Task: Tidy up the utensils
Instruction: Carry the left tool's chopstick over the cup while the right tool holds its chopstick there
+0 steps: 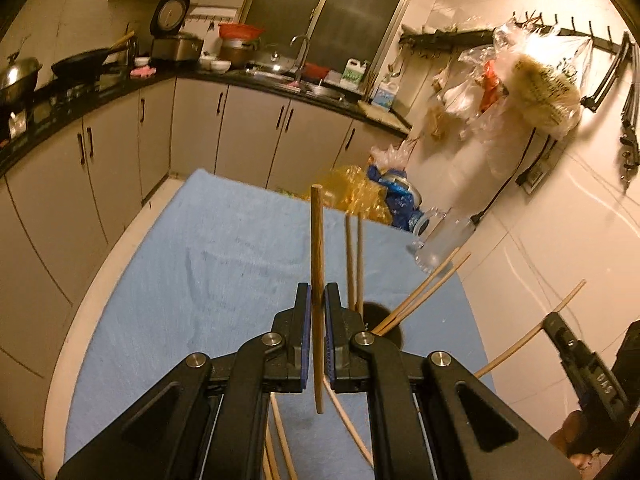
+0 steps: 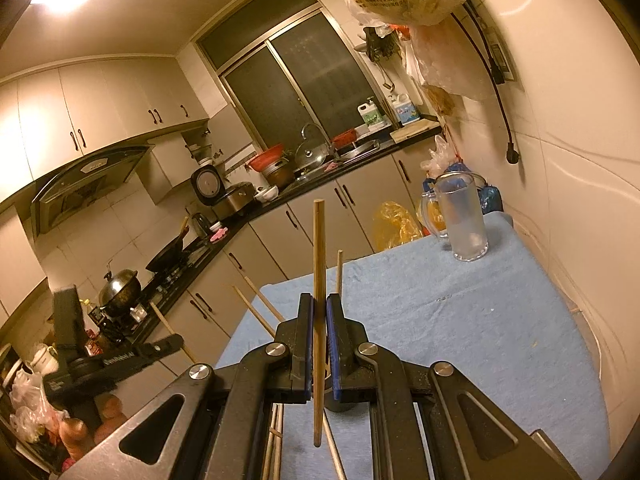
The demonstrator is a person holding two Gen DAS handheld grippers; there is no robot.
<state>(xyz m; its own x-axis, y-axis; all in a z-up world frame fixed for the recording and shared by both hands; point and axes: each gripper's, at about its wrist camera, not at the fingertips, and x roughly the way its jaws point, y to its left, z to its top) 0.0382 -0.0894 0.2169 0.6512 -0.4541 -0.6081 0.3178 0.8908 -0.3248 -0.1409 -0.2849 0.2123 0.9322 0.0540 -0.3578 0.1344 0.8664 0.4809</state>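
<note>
Now | claws: left (image 1: 317, 300) one chopstick (image 1: 317, 240) | right (image 2: 319, 312) one chopstick (image 2: 319, 248)

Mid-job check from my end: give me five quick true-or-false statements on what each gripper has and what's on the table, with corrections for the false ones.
1. The left gripper is shut on a brown wooden chopstick. True.
2. The right gripper is open and empty. False: it is shut on its own wooden chopstick.
3. The table is covered by a light blue cloth. True.
4. The clear glass mug lies on its side on the cloth. False: it stands upright near the far edge.
5. Every chopstick is already in the dark round holder. False: some stand in it, while pale loose chopsticks lie on the cloth.
</note>
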